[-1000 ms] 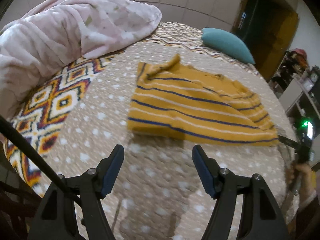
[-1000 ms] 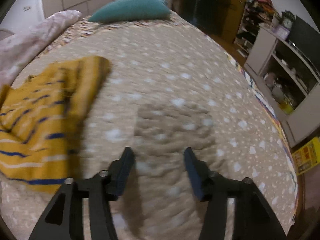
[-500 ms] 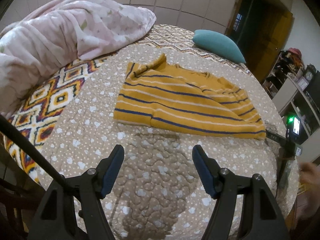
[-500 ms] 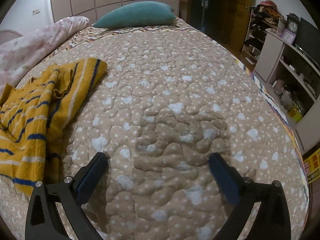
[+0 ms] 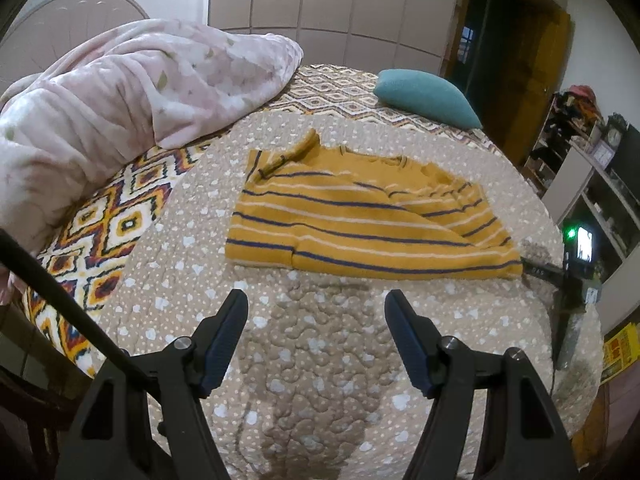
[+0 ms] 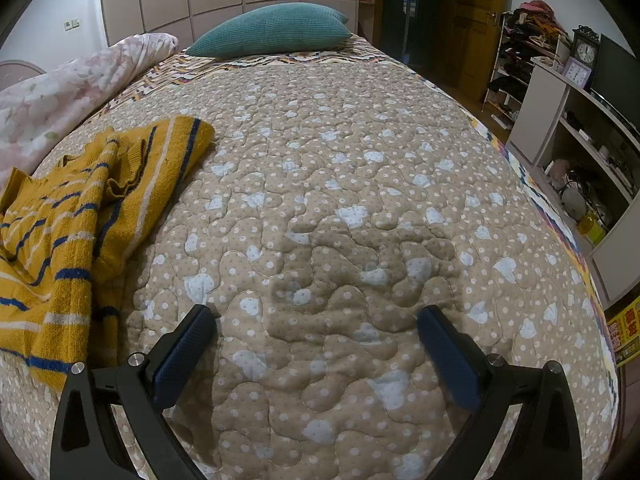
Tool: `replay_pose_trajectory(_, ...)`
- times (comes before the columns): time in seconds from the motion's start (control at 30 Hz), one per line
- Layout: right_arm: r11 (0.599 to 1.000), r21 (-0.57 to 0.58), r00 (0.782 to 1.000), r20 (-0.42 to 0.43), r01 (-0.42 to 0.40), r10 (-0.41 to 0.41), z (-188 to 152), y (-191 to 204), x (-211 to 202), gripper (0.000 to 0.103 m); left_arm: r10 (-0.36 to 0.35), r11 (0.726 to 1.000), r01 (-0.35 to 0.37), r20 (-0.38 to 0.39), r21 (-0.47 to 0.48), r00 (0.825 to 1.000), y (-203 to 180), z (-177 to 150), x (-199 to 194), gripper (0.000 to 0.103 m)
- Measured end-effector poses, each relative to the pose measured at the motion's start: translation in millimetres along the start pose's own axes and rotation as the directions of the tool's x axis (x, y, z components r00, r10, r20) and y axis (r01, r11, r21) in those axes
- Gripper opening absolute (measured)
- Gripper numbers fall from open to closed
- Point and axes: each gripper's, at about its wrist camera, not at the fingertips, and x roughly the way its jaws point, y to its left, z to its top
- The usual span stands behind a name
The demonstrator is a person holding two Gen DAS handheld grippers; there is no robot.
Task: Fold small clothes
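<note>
A mustard-yellow sweater with navy and white stripes (image 5: 360, 220) lies folded flat on the beige dotted quilt (image 5: 320, 360) of the bed. My left gripper (image 5: 316, 300) hovers open just in front of its near hem, nothing between the fingers. In the right wrist view the same sweater (image 6: 80, 208) lies at the left edge. My right gripper (image 6: 316, 316) stands wide open over bare quilt (image 6: 360, 200), to the right of the sweater and apart from it. In the left wrist view the right gripper's black body (image 5: 568, 292) shows beyond the sweater's right end.
A pink blanket (image 5: 120, 100) is heaped at the left on a patterned bedspread (image 5: 104, 232). A teal pillow (image 6: 272, 32) lies at the head of the bed. White shelves (image 6: 580, 140) with clutter stand right of the bed. A black rod (image 5: 60, 304) crosses the left view's lower-left corner.
My right gripper opened wide and came clear of the sweater. My left gripper drew back and up, so the sweater sits farther away and looks smaller.
</note>
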Motion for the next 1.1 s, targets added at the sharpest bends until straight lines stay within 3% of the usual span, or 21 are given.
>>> replay_pose_trajectory(0.17,1.0,0.0,1.0,0.0,0.0,0.0,-0.1,-0.2,0.0,0.103,-0.023,1.0,0.024,0.028,-0.011,0.999,-5.6,-0.8,-8.2,0.07)
replay_pose_trajectory(0.27,1.0,0.0,1.0,0.0,0.0,0.0,-0.1,-0.2,0.0,0.103,0.006,1.0,-0.009,0.11,0.02,0.994,-10.6,-4.3,-24.9,0.074)
replay_pose_trajectory(0.33,1.0,0.0,1.0,0.0,0.0,0.0,-0.2,-0.4,-0.1,0.103,0.038,0.999,-0.043,0.167,0.028,0.985,-11.4,-6.3,-35.2,0.086)
replay_pose_trajectory(0.53,1.0,0.0,1.0,0.0,0.0,0.0,-0.1,-0.2,0.0,0.103,0.122,0.992,-0.125,0.299,-0.008,0.946,-4.8,-6.7,-52.2,0.099)
replay_pose_trajectory(0.8,1.0,0.0,1.0,0.0,0.0,0.0,0.0,-0.1,0.0,0.103,0.12,0.992,-0.124,0.26,-0.002,0.958,5.3,-15.1,-38.6,0.099)
replay_pose_trajectory(0.93,1.0,0.0,1.0,0.0,0.0,0.0,-0.1,-0.2,0.0,0.103,0.099,0.995,-0.1,0.181,-0.004,0.979,10.4,-26.5,-12.0,0.099)
replay_pose_trajectory(1.1,1.0,0.0,1.0,0.0,0.0,0.0,-0.2,-0.5,-0.2,0.103,0.11,0.994,-0.111,0.073,0.01,0.991,17.2,-41.9,35.8,0.099)
